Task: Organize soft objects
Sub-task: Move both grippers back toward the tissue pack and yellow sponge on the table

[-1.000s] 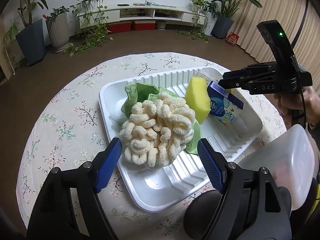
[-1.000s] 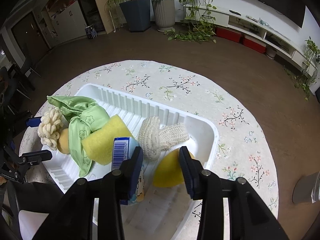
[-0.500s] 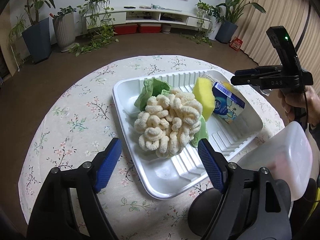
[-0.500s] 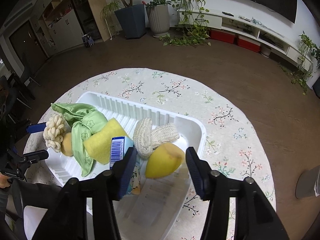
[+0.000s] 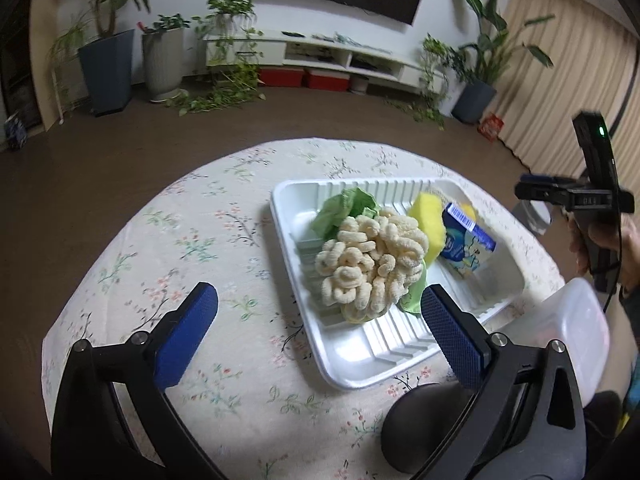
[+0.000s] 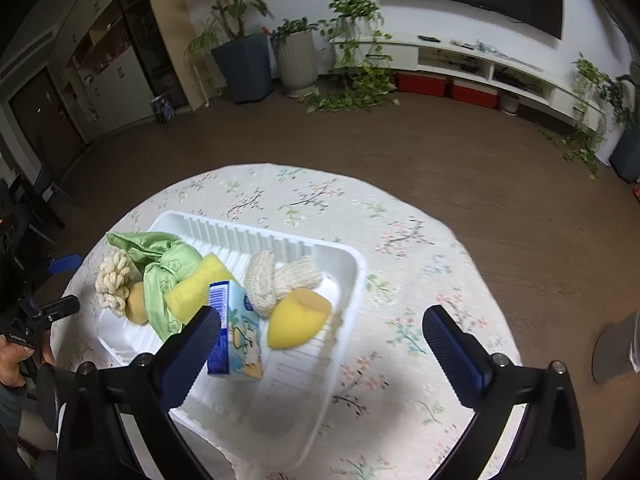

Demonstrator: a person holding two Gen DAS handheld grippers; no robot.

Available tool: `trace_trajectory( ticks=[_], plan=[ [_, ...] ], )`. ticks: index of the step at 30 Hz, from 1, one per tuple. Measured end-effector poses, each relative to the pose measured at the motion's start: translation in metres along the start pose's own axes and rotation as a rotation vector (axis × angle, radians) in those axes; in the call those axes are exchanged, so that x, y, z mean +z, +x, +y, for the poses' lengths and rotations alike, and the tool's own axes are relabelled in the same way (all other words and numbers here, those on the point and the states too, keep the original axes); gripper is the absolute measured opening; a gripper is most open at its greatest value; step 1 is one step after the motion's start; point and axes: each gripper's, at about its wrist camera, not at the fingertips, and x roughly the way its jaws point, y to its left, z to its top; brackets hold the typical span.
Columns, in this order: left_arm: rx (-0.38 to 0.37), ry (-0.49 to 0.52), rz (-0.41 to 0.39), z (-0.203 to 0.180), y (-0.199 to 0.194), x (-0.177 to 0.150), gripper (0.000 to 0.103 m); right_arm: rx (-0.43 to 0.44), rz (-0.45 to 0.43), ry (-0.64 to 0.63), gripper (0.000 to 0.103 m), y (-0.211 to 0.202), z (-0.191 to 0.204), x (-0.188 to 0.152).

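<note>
Seven soft items sit gathered in one white ribbed tray (image 5: 352,364) on the round counter (image 5: 192,248) with its floral cloth: a cream looped chenille mitt (image 5: 372,264) near the tray's middle, with a green floral cloth (image 5: 344,208) tucked under and behind it, a yellow sponge block (image 5: 428,220), a blue tissue pack (image 5: 466,242) leaning beside that, a cream knitted scrubber (image 6: 280,280), a rounded yellow sponge (image 6: 298,318) just in front of the scrubber, and a smaller yellow round piece (image 6: 136,302) partly hidden under the mitt. Left tongs (image 5: 316,332): jaws opening, at full spread, nothing between the pads; they hang over the tray's near corner and the cloth, clear of the mitt. Right tongs (image 6: 320,344): jaws likewise opening wide and empty; the tissue pack stands close by the left pad, though contact cannot be confirmed, and the rounded sponge lies free in the gap's line of sight. Judged status: sorting appears largely complete, both tools released. Hazards: the tissue pack leans upright and could topple if a pad clips it; the light tray could slide or tip if a jaw catches its rim; the mitt is heaped high and may roll out. A translucent plastic box (image 5: 576,332) sits near the counter's edge, liable to be knocked.
</note>
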Motion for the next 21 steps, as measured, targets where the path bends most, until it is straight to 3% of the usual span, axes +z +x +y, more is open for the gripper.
trace_trajectory(
  ticks=[10,21],
  plan=[
    [-0.003,-0.109,-0.108,0.015,-0.065,-0.035,0.103,0.014,-0.107,0.106,0.103,-0.073,-0.026,-0.041],
    [0.031,-0.082,-0.074,-0.013,-0.109,-0.122,0.103,0.076,-0.152,0.154,0.103,-0.132,-0.006,-0.137]
  ],
)
